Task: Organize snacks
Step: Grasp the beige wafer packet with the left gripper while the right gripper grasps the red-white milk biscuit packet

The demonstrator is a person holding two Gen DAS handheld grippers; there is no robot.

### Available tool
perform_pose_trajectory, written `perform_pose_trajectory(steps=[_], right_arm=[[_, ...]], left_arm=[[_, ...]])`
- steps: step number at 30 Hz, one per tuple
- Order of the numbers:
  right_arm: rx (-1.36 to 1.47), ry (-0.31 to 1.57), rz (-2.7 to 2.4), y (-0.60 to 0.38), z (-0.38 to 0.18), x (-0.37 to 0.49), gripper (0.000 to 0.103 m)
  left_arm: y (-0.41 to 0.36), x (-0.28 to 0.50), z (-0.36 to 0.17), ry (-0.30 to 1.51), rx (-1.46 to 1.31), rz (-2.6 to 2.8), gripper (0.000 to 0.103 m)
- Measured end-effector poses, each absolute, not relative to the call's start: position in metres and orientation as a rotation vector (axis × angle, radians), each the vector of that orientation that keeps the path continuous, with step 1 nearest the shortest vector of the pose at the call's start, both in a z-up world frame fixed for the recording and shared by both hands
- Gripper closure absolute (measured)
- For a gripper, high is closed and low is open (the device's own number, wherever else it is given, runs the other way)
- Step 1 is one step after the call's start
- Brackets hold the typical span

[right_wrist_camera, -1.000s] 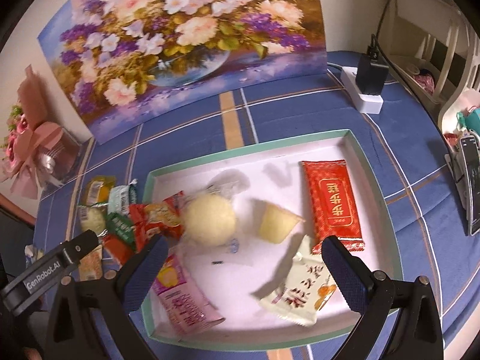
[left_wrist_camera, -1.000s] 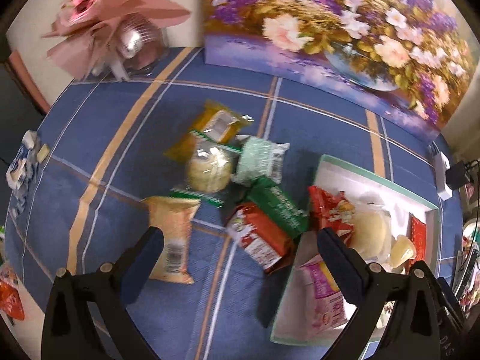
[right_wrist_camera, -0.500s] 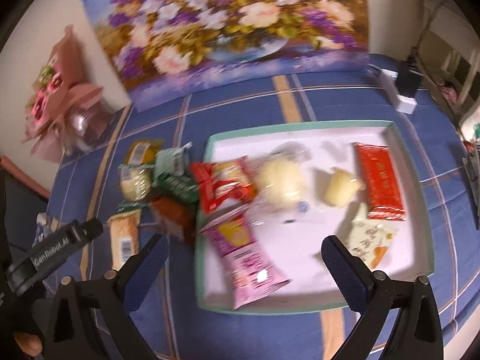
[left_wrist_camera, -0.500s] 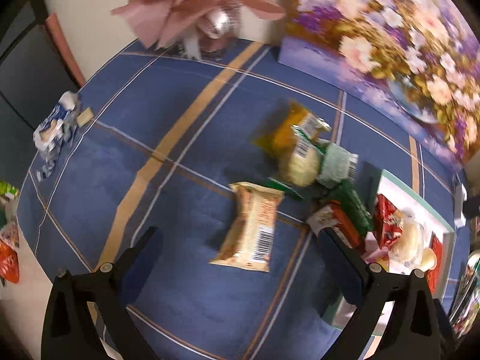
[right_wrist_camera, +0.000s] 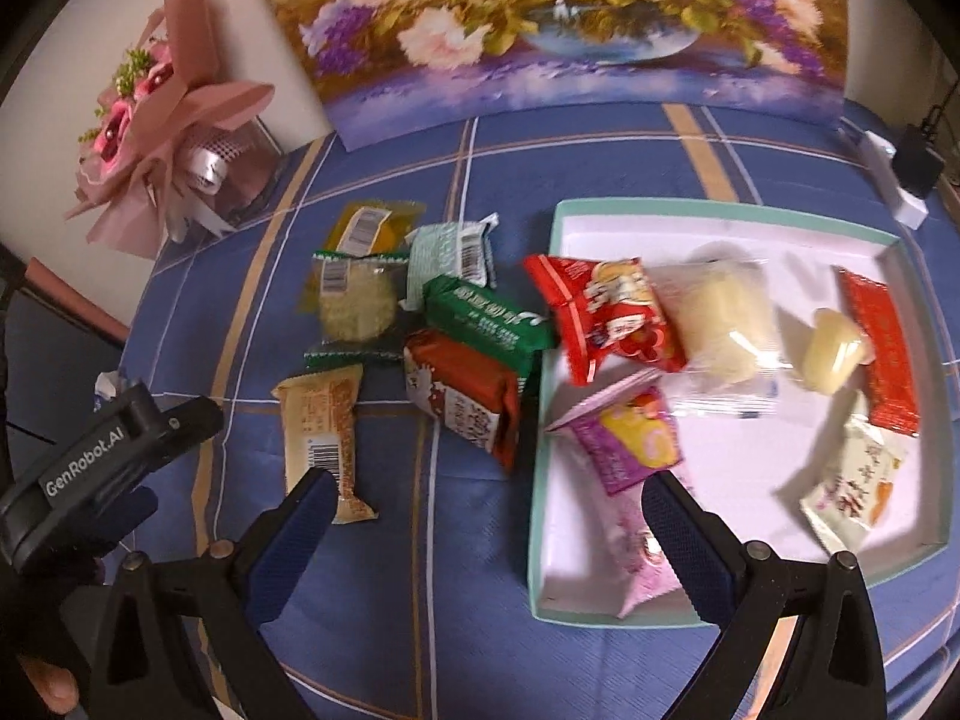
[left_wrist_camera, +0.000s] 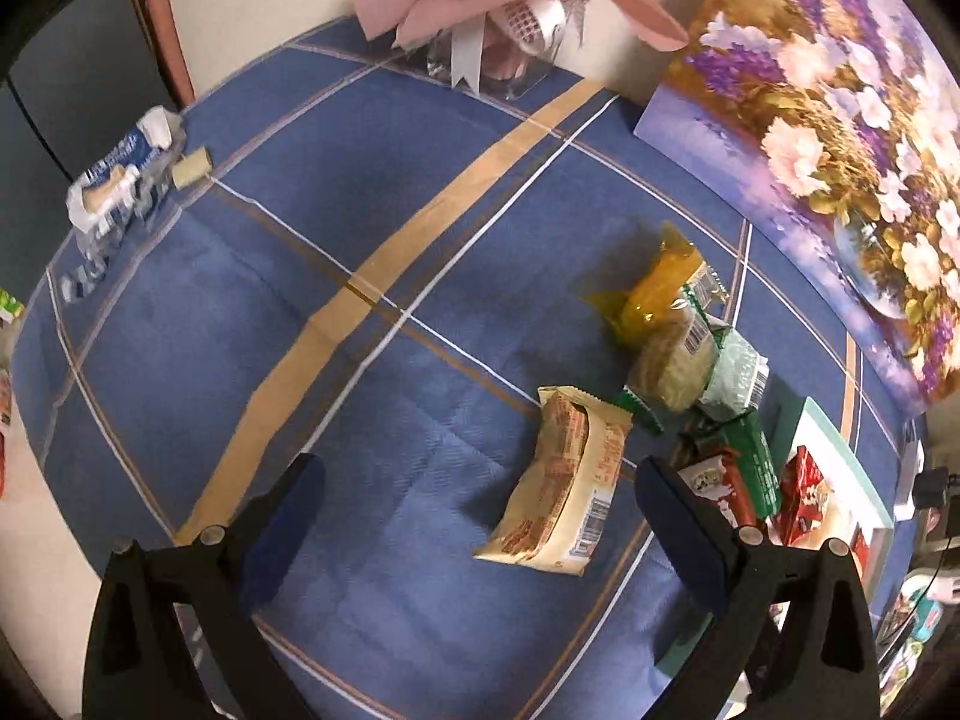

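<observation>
A teal-rimmed white tray [right_wrist_camera: 708, 207] lies on the blue tablecloth and holds several snacks: a red cartoon packet [right_wrist_camera: 606, 315] overhanging its left rim, a pale bun [right_wrist_camera: 729, 324], a jelly cup [right_wrist_camera: 831, 351], a red bar [right_wrist_camera: 879, 354], a pink packet [right_wrist_camera: 624, 450]. Left of the tray lie loose snacks: a tan wafer pack [right_wrist_camera: 327, 435] [left_wrist_camera: 564, 483], a red-brown pack [right_wrist_camera: 465, 399], a green pack [right_wrist_camera: 486, 318], a round rice cake [right_wrist_camera: 354, 300]. My right gripper [right_wrist_camera: 480, 513] is open above the cloth beside the tray. My left gripper [left_wrist_camera: 480, 507] is open, the tan pack just ahead of it.
A flower painting [right_wrist_camera: 540, 18] stands at the back. A pink bouquet [right_wrist_camera: 162, 120] sits back left. A crumpled blue-white wrapper [left_wrist_camera: 114, 180] lies near the table's left edge. A white power strip with a black adapter [right_wrist_camera: 900, 180] is at the right. A tray corner [left_wrist_camera: 834, 450] shows at right.
Both grippers have swung left. The right view went from over the tray to the loose snacks beside it. The left view now takes in more bare cloth and the wrapper.
</observation>
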State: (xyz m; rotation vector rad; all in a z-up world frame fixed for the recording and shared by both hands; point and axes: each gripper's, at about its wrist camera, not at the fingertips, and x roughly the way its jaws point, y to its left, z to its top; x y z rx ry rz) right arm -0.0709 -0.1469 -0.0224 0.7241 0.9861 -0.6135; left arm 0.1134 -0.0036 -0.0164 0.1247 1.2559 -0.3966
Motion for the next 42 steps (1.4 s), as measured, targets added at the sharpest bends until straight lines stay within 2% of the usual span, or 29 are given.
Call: perform_pose_trajectory(steps=[10, 12, 14, 15, 17, 19, 21, 26, 31, 33, 42], right_arm=[[0.711, 0.998, -0.592, -0.155, -0.039, -0.053, 0.014], [0.699, 0.994, -0.59, -0.156, -0.039, -0.05, 0.023], [0.682, 0.988, -0.584, -0.158, -0.039, -0.046, 0.025], [0.675, 0.985, -0.579, -0.158, -0.039, -0.044, 0.029], [0.665, 0.983, -0.572, -0.16, -0.04, -0.04, 0.037], [0.658, 0.984, -0.564, -0.161, -0.042, -0.036, 0.04], [0.649, 0.989, -0.554, -0.162, -0.044, -0.032, 0.046], [0.637, 1.02, -0.554, -0.164, -0.054, -0.024, 0.051], [0.596, 1.047, -0.553, -0.162, -0.059, -0.015, 0.053], [0.579, 1.057, -0.554, -0.16, -0.059, -0.012, 0.057], [0.674, 1.065, -0.498, -0.159, -0.06, -0.015, 0.059]], left_arm=[[-0.026, 0.117, -0.05, 1.347, 0.156, -0.445, 0.001], [-0.03, 0.117, -0.053, 1.356, 0.155, -0.452, 0.001], [-0.033, 0.117, -0.056, 1.368, 0.145, -0.467, 0.002], [-0.033, 0.119, -0.057, 1.373, 0.144, -0.474, 0.003], [-0.036, 0.118, -0.06, 1.382, 0.146, -0.487, 0.01], [-0.039, 0.119, -0.063, 1.4, 0.141, -0.502, 0.019], [-0.043, 0.119, -0.068, 1.413, 0.142, -0.509, 0.022], [-0.047, 0.117, -0.075, 1.446, 0.126, -0.535, 0.034], [-0.051, 0.118, -0.08, 1.472, 0.115, -0.531, 0.053], [-0.05, 0.119, -0.081, 1.474, 0.122, -0.52, 0.055], [-0.029, 0.13, -0.083, 1.488, 0.106, -0.439, 0.057]])
